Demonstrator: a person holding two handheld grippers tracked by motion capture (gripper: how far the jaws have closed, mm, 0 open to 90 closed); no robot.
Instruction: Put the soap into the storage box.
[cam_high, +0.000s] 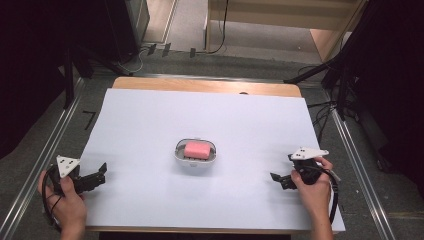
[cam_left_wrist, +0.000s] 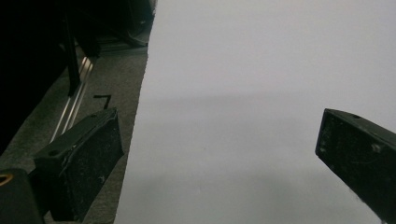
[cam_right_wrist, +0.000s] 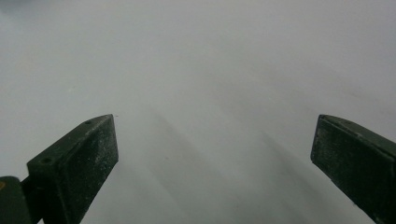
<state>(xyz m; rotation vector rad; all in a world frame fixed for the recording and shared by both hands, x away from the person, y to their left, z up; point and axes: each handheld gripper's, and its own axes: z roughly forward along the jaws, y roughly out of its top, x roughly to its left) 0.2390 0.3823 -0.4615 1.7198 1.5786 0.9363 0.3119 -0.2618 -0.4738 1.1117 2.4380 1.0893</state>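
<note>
A pink soap bar (cam_high: 196, 149) lies in a white oval soap dish (cam_high: 180, 155) at the middle of the white table sheet (cam_high: 200, 115). My left gripper (cam_high: 101, 172) rests at the sheet's near left edge, held by a hand, jaws wide apart with nothing between them. In the left gripper view its gripper (cam_left_wrist: 219, 140) spans bare sheet and the grey floor strip. My right gripper (cam_high: 276, 178) sits at the near right, open and empty, well right of the dish. In the right gripper view its gripper (cam_right_wrist: 215, 140) has blank white sheet between its fingers.
The wooden table edge (cam_high: 205, 85) shows beyond the sheet. Metal rails (cam_high: 50, 145) run along both sides over grey floor. Black stands (cam_high: 340, 75) and cables stand at the far right, dark equipment at the far left.
</note>
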